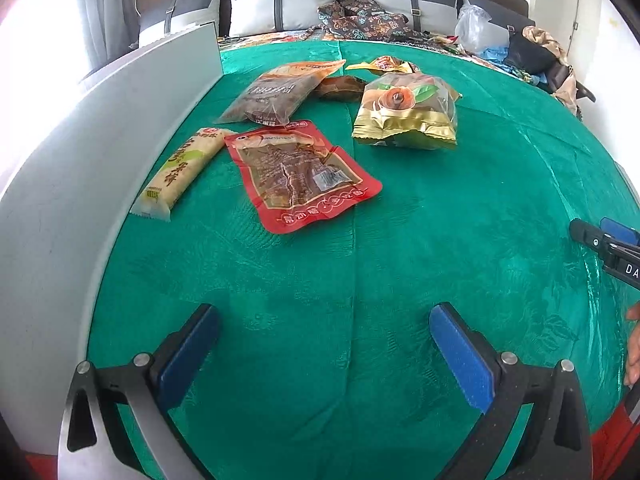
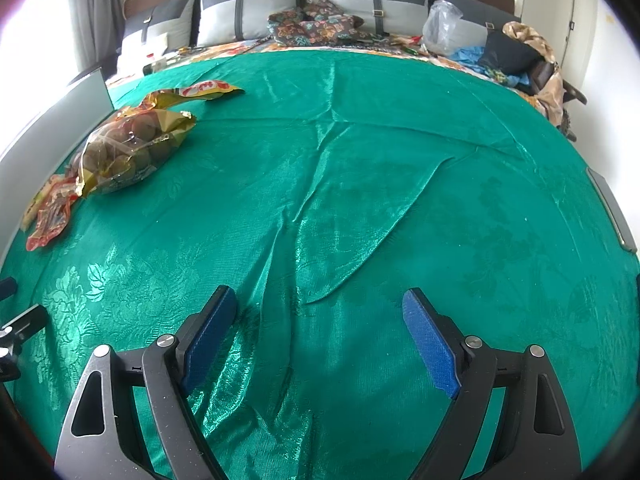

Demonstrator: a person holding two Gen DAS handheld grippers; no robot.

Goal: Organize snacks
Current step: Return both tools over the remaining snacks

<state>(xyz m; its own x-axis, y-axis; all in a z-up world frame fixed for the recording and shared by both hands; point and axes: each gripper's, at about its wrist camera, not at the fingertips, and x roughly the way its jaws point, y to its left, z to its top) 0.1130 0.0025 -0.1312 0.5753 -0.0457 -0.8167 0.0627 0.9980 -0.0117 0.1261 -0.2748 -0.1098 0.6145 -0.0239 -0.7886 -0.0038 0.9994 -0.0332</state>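
Several snack packs lie on a green cloth [image 1: 400,260]. In the left wrist view a red pack [image 1: 300,176] lies flat, a pale yellow bar [image 1: 180,172] lies to its left, a brown pack [image 1: 276,94] lies behind, and a gold bag [image 1: 408,110] stands to the right. My left gripper [image 1: 324,312] is open over bare cloth, short of the red pack. My right gripper [image 2: 320,300] is open above wrinkled cloth [image 2: 320,200], with nothing between its fingers. The gold bag [image 2: 128,148] and the red pack [image 2: 48,216] lie far to its left.
A grey-white panel [image 1: 100,140] borders the cloth on the left. Cushions [image 1: 280,4], patterned fabric [image 1: 360,16], a plastic bag [image 1: 474,26] and clothes [image 1: 536,52] lie at the far end. The right gripper's tip [image 1: 600,240] and a hand [image 1: 634,344] show at the left view's right edge.
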